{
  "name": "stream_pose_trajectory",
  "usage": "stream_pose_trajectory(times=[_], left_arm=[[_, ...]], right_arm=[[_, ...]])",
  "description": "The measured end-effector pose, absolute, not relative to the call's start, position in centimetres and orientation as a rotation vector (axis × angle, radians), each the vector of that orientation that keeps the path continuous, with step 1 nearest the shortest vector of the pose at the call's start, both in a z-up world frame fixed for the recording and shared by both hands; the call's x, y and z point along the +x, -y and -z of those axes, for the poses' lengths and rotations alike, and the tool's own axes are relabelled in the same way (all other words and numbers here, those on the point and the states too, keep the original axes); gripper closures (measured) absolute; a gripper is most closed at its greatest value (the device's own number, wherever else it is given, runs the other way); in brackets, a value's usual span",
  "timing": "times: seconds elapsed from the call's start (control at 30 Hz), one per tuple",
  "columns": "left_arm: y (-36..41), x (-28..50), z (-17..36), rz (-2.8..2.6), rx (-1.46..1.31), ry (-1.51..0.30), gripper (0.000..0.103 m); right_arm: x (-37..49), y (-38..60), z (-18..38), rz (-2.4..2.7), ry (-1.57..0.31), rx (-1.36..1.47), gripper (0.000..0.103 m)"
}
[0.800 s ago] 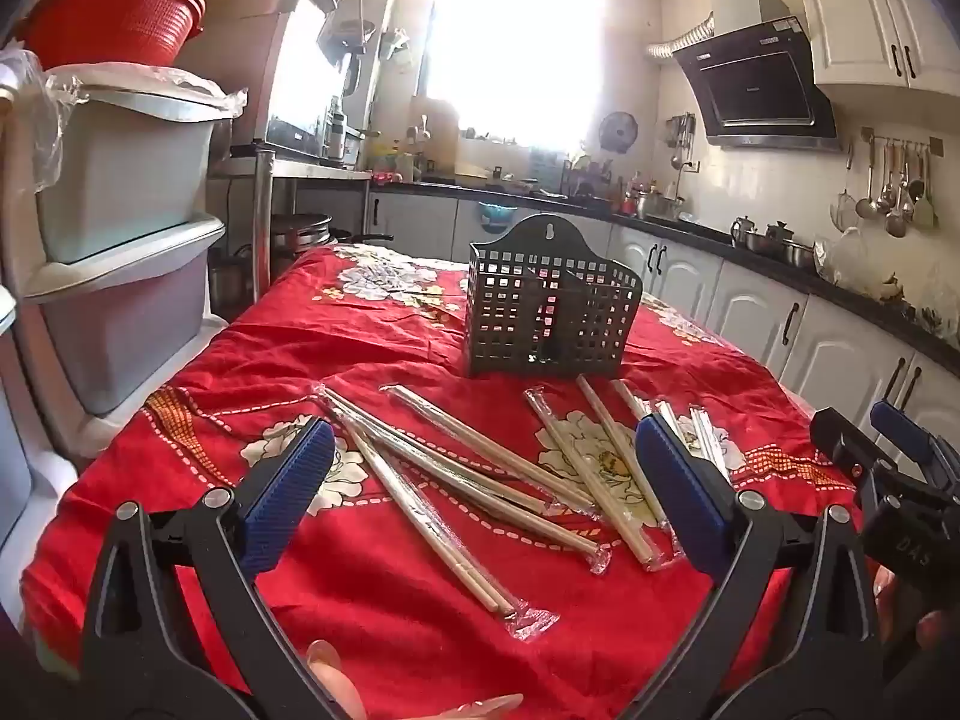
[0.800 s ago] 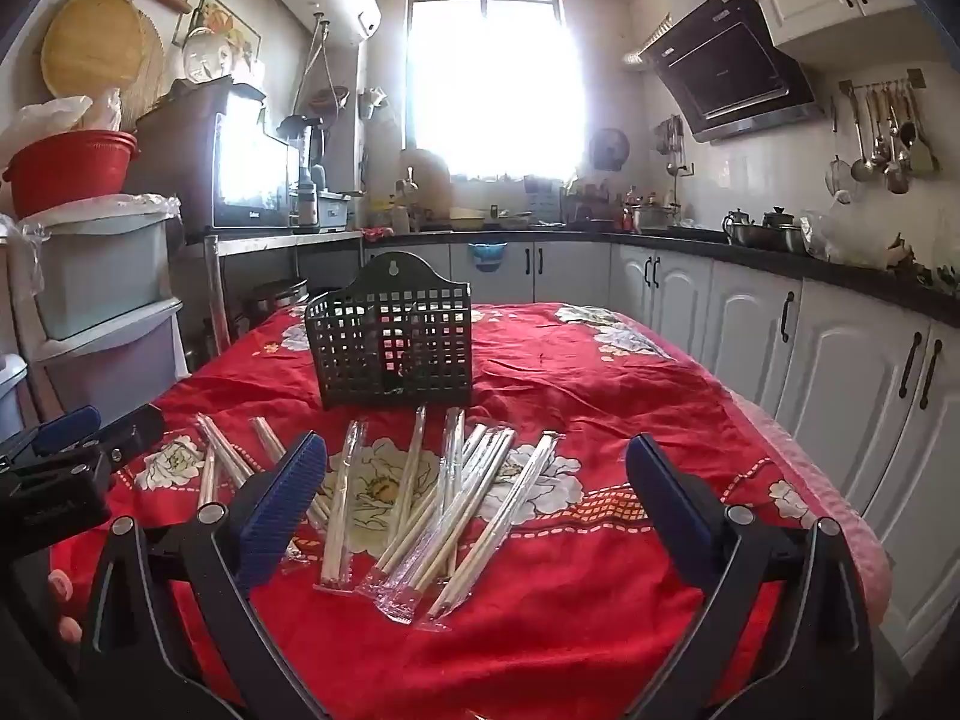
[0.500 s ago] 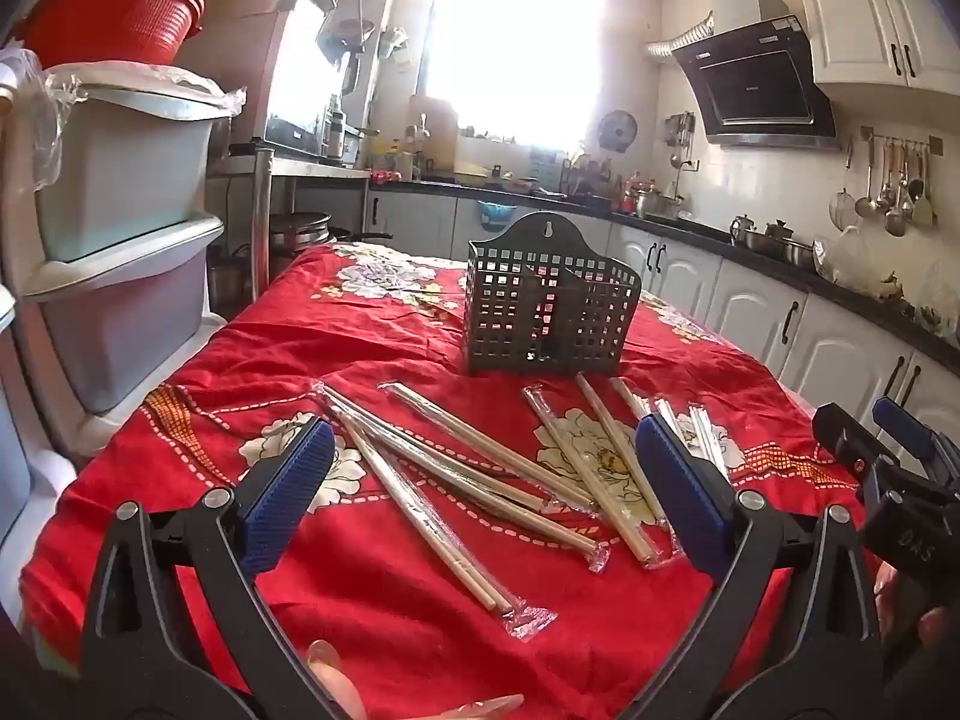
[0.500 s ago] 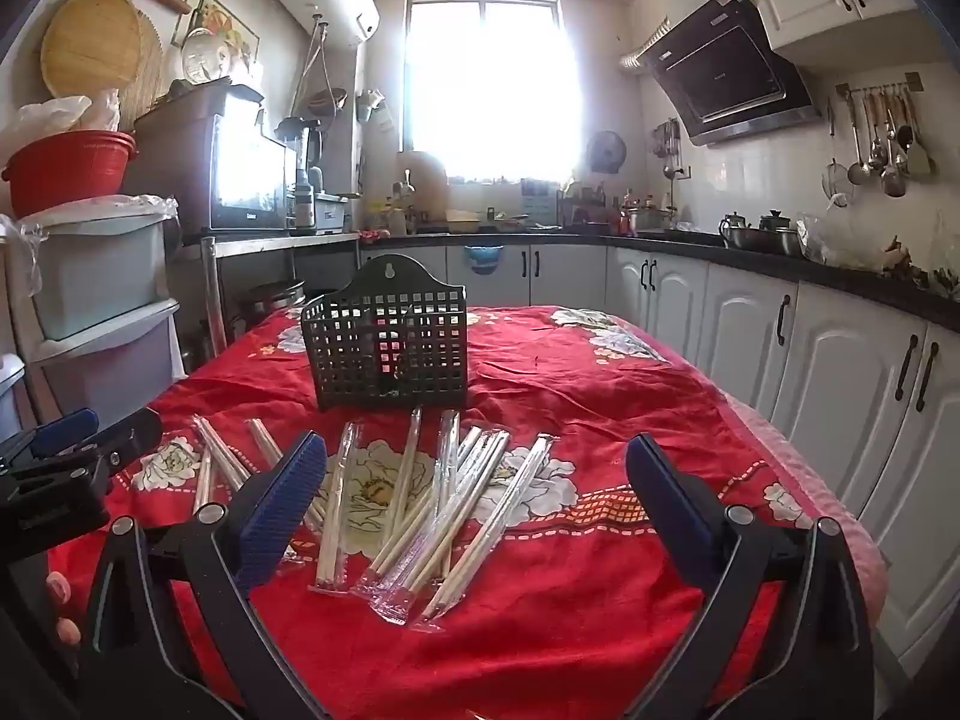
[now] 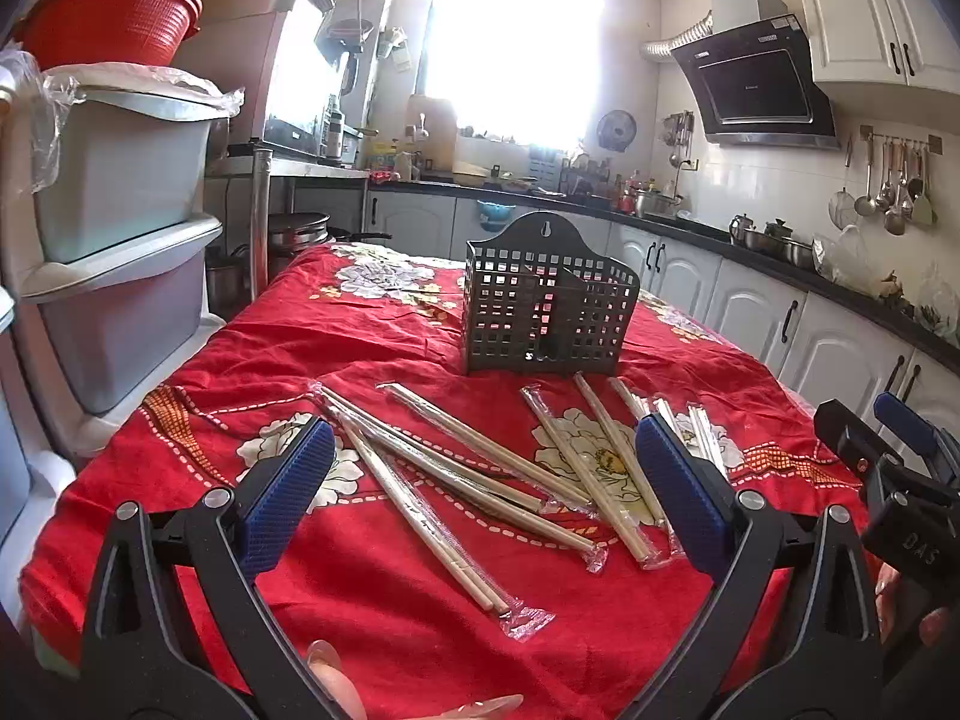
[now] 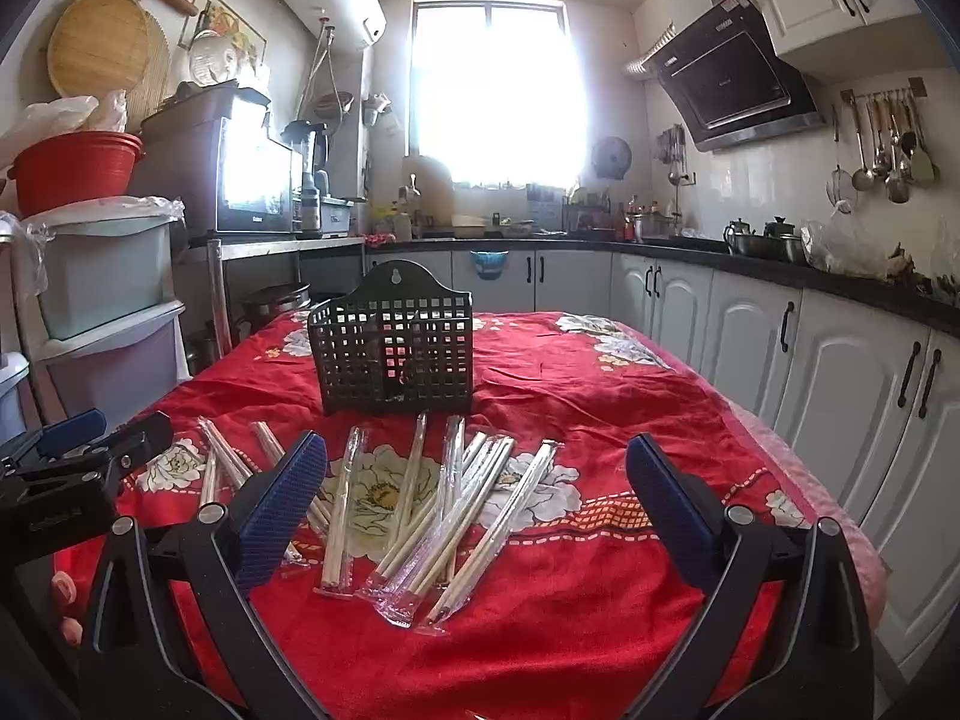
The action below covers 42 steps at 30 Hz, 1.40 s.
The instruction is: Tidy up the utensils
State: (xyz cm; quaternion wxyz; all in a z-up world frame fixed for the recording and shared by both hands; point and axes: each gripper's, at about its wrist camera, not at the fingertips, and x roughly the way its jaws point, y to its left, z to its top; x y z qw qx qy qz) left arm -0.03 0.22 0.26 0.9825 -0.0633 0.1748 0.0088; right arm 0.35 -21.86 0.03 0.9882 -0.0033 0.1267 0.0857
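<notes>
Several plastic-wrapped pairs of wooden chopsticks (image 5: 480, 468) (image 6: 444, 504) lie scattered on a red flowered tablecloth (image 5: 336, 354) (image 6: 600, 384). Behind them stands a black perforated utensil basket (image 5: 546, 306) (image 6: 393, 345), upright and with nothing seen inside. My left gripper (image 5: 480, 480) hovers open over the near left chopsticks, blue pads wide apart, holding nothing. My right gripper (image 6: 474, 486) is open above the right-hand bunch, also holding nothing. In the left wrist view the right gripper's tips (image 5: 882, 426) show at the right edge; in the right wrist view the left gripper's tips (image 6: 90, 432) show at the left edge.
Stacked grey storage bins (image 5: 114, 210) with a red basket (image 5: 108, 18) on top stand close to the table's left side. White cabinets (image 6: 840, 396) and a dark counter run along the right. A bright window (image 6: 492, 78) lies behind.
The views have shifted very slightly; both grippers stay open and the chopsticks and basket have not moved.
</notes>
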Motion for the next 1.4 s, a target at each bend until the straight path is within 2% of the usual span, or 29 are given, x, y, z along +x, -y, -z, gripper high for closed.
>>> stream_pose_trajectory(times=[1.4], left_arm=[[-0.8,0.3,0.0,-0.035,-0.16,-0.364,0.01]], right_arm=[[1.2,21.3,0.1,-0.209,-0.285,-0.006,0.006]])
